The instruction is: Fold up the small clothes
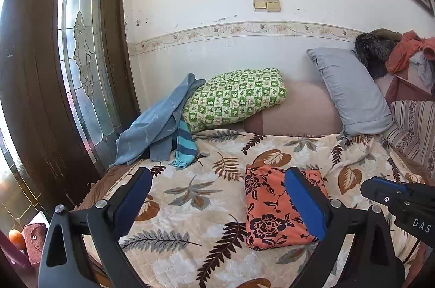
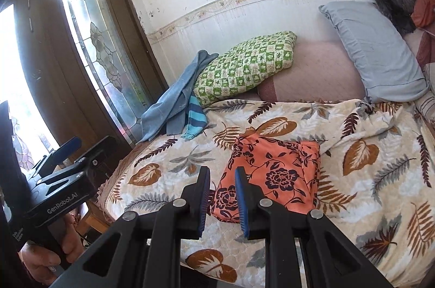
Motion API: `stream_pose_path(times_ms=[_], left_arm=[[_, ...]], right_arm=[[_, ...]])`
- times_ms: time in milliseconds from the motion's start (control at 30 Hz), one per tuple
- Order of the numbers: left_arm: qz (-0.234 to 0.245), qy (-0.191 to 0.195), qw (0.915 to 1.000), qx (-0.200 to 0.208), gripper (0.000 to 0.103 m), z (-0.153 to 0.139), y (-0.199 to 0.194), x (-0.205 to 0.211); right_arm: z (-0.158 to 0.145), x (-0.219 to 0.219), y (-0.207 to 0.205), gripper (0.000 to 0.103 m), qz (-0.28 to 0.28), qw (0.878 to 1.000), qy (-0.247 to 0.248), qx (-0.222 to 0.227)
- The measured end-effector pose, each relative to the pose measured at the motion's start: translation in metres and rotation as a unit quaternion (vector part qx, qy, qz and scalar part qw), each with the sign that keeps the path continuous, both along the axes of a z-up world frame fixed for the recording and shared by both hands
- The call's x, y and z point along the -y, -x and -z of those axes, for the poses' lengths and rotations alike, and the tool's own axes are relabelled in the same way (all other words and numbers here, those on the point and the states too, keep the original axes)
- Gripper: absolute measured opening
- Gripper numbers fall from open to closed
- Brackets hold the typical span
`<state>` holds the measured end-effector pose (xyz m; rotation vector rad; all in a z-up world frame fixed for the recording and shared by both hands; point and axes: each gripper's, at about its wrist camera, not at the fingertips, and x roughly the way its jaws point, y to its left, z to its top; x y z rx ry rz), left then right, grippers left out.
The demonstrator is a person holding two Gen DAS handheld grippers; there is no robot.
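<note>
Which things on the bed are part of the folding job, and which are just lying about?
Job: folded orange floral garment; blue cloth and striped teal garment, unfolded by the door.
Lying about: green checked pillow, grey pillow, leaf-print blanket.

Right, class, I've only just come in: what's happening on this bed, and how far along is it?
A person is folding small clothes with a handheld gripper in each hand. An orange floral garment lies folded on the leaf-print blanket, and neither gripper holds anything. The left gripper is wide open; the right gripper shows a narrow, empty gap. A blue garment and a striped one lie unfolded by the green checked pillow.
</note>
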<state>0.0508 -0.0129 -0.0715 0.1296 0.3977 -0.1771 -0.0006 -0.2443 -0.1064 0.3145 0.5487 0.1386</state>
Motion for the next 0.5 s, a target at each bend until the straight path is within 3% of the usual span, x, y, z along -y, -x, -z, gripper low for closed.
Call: stream_pose_path(times_ms=[500], left_arm=[[0.002,-0.004,1.0,0.002,0.098,-0.0046,-0.0053,0.0068]], right_arm=[[-0.01,0.0062,-0.0021,0.021,0.002,1.0,-0.001,0.009]])
